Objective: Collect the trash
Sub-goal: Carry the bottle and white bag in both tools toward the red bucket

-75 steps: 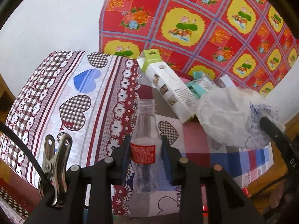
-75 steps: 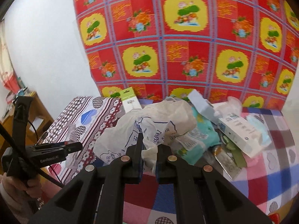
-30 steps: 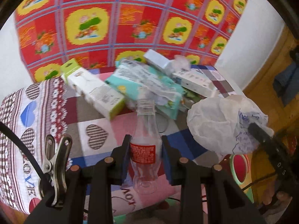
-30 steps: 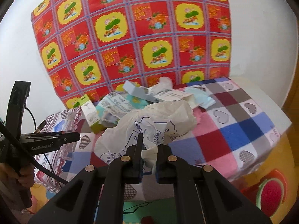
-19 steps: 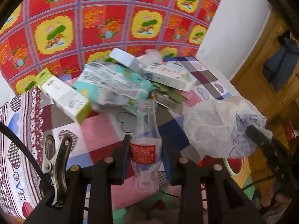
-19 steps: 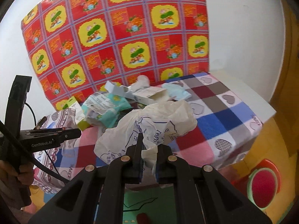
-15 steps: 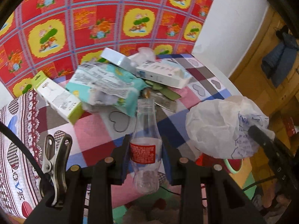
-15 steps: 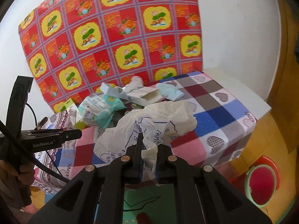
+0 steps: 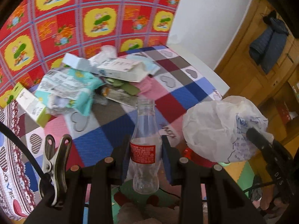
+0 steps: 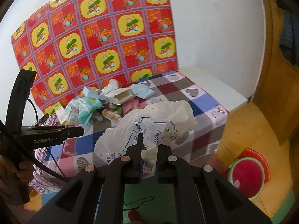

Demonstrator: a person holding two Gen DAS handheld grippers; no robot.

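While the left gripper point(image 9: 145, 150) grips an empty clear bottle point(image 9: 144, 149) by its red label, the bottle stands upright between the 2 fingers, off the edge of the bed point(image 9: 186, 93). The right gripper point(image 10: 149, 155) is clenched on a bunch of a white plastic bag point(image 10: 149, 125), which hangs in the air beside the bottle. More trash, boxes point(image 9: 121, 70) and a teal packet point(image 9: 69, 91), lies in a heap on the checked blanket near the red wall cloth point(image 10: 97, 37)

Black claw point(image 9: 145, 160) arms, copper rivets, steel clip point(image 9: 54, 166), "GenRobot.AI" lettering point(image 10: 44, 141)
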